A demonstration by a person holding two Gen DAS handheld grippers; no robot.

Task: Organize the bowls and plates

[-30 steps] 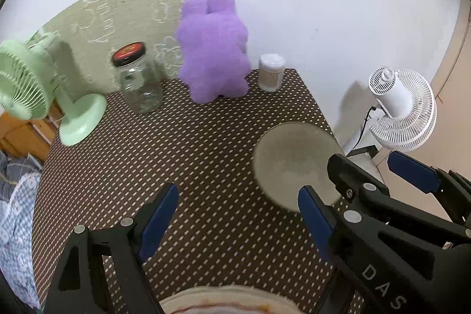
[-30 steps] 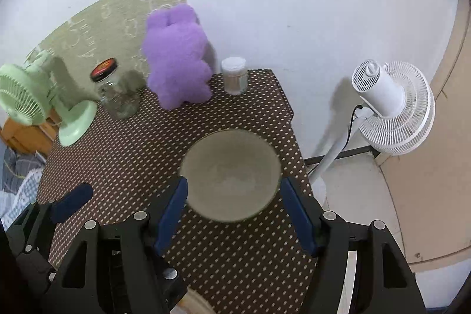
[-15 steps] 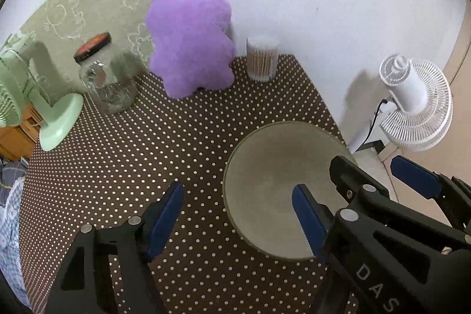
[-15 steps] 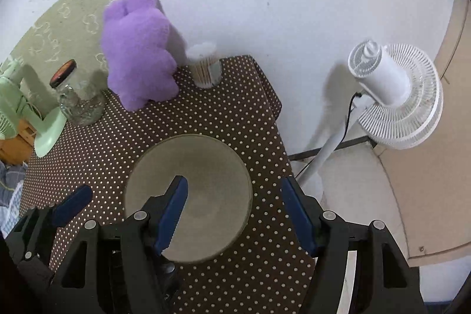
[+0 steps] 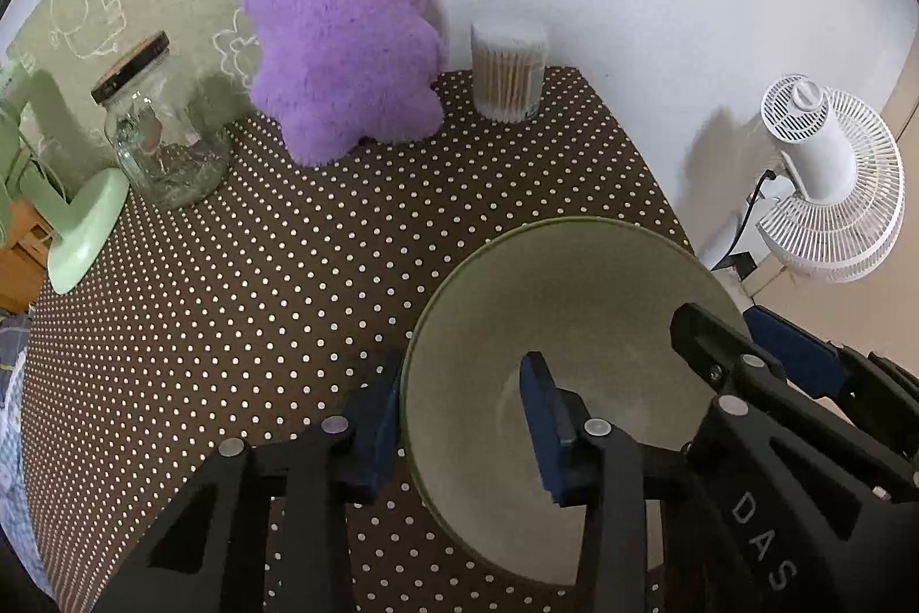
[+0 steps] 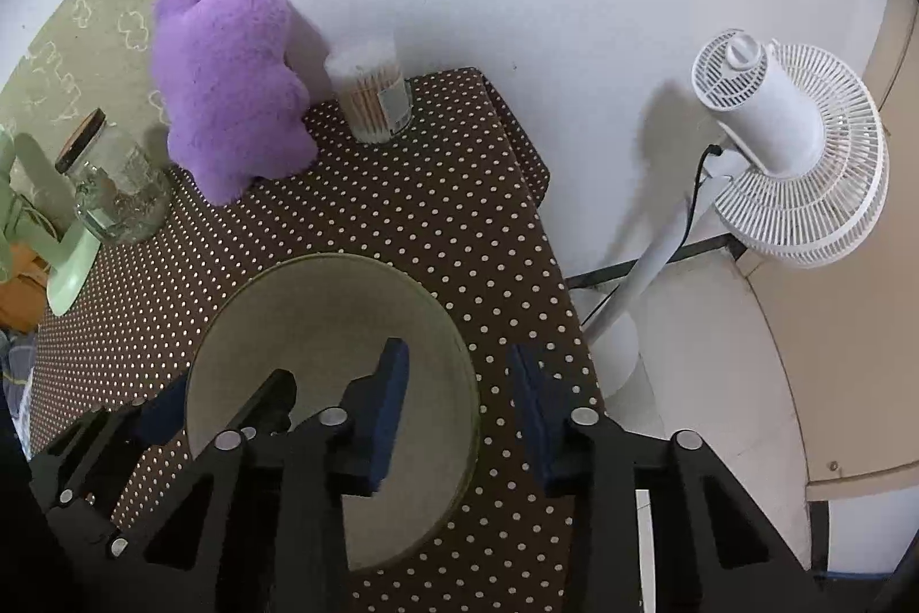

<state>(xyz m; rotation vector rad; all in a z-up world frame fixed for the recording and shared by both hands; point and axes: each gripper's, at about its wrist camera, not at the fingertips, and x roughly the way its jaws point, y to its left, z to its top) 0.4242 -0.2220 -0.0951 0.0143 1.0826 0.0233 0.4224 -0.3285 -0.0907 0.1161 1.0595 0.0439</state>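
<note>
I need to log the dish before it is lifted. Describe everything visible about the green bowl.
The green bowl is round, wide and shallow, matte olive with a paler speckled inside, ceramic-looking, empty and upright on the dotted brown tablecloth near its right edge. The left gripper straddles its left rim, the right gripper its right rim, each with one finger inside and one outside, not closed.

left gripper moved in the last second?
Yes. The left gripper advanced toward the purple plush at the wall and now straddles the near-left rim of the bowl, jaws open.
</note>
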